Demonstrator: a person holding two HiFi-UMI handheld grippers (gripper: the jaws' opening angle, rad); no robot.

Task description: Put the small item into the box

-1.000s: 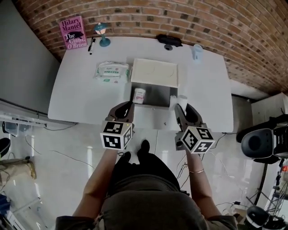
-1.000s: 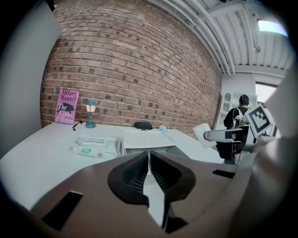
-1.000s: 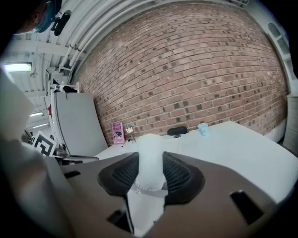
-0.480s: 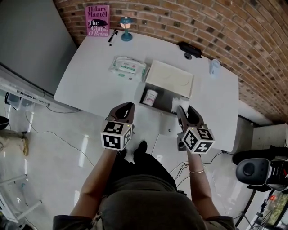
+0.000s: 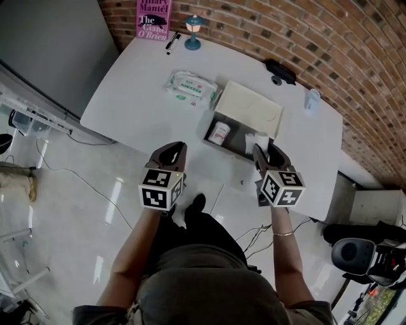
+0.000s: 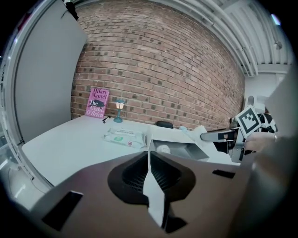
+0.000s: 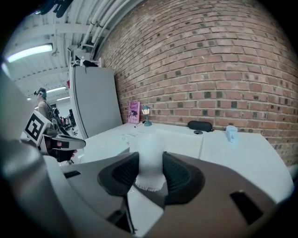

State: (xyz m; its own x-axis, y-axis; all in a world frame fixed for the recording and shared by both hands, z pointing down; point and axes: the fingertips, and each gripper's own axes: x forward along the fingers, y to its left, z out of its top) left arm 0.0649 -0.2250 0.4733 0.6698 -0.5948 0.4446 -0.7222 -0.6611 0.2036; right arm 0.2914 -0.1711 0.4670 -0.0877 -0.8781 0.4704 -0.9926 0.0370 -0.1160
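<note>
An open grey box (image 5: 236,138) with its cream lid (image 5: 250,108) folded back stands near the table's front edge. Inside it, on the left, sits a small white jar (image 5: 219,133), which the left gripper view also shows (image 6: 163,148). My right gripper (image 5: 263,150) hovers at the box's near right corner, shut on a small pale, frosted white item (image 5: 257,139). In the right gripper view that item (image 7: 150,160) stands upright between the pads. My left gripper (image 5: 174,150) hangs just off the table's front edge, left of the box, shut and empty, with its pads (image 6: 150,174) meeting.
A pack of wipes (image 5: 189,87) lies left of the box. At the back stand a pink book (image 5: 154,11), a small blue lamp (image 5: 193,24) and a pen (image 5: 171,41). A black case (image 5: 281,70) and a pale blue cup (image 5: 311,98) sit back right.
The head view has swung, so the table now runs diagonally. My right gripper with the white item has edged up to the box's near right corner. The left gripper holds its place.
</note>
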